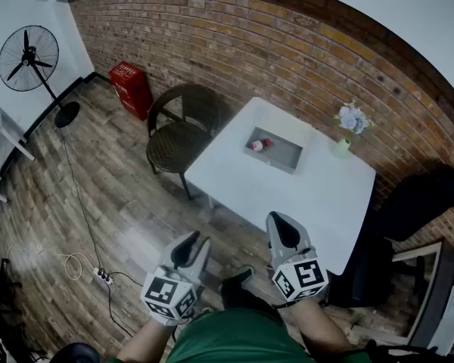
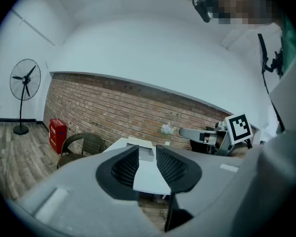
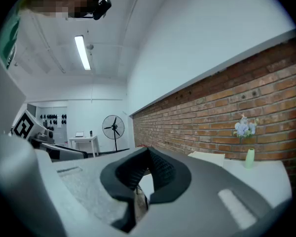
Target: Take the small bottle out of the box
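A: How are the two claws held?

B: The left gripper (image 1: pixel 199 238) and the right gripper (image 1: pixel 276 216) are held low at the near edge of the white table (image 1: pixel 287 195), well apart from the box (image 1: pixel 291 159). The jaws of each are closed together, and nothing is gripped between them.

A: Where is the small bottle (image 1: pixel 256 145) found?

B: It is seen lying inside the grey box, at the end nearest the chair (image 1: pixel 178 138). The box is set on the far half of the table, near a vase of flowers (image 1: pixel 349 125)
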`<state>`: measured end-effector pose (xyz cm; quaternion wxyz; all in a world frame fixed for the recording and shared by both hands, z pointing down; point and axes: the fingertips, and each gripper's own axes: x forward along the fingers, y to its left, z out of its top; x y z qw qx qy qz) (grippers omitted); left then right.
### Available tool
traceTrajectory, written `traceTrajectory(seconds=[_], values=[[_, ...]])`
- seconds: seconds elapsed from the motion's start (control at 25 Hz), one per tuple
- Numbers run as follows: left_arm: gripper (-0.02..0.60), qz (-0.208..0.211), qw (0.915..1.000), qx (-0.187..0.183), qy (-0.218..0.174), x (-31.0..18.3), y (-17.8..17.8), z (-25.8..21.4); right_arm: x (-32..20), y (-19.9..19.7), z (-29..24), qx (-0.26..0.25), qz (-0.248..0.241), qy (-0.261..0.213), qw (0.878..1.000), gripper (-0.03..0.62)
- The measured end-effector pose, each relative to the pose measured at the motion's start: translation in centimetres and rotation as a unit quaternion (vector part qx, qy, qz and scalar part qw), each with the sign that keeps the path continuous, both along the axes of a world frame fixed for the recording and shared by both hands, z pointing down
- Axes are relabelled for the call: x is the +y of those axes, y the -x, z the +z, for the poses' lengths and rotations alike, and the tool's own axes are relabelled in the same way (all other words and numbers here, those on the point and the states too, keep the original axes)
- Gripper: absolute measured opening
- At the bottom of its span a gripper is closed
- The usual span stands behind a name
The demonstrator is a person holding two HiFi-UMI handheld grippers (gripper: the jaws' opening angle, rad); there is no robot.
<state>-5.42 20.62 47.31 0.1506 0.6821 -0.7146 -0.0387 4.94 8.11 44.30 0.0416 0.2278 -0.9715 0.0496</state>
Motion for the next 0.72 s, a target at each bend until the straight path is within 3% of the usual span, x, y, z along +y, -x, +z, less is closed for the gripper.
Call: traceTrajectory(seconds=[0.16, 0.32, 0.72], values=[[0.115, -0.013, 0.9996, -0.013, -0.022, 6.9, -0.4, -1.2, 7.1, -2.3, -0.6, 0.008, 0.01, -0.019, 1.0, 0.003], [0.115, -0.002, 0.9998, 0.001, -0.019, 11.0, -2.9, -0.9, 12.0, -6.0, 0.3, 0.029, 0.026, -0.007, 0.999, 0.003], [0.115, 0.001, 0.9994, -0.027, -0.02, 14.3, -8.1, -2.4, 15.0, -9.5, -0.6, 0.002, 0.009, 0.01, 1.0, 0.003]])
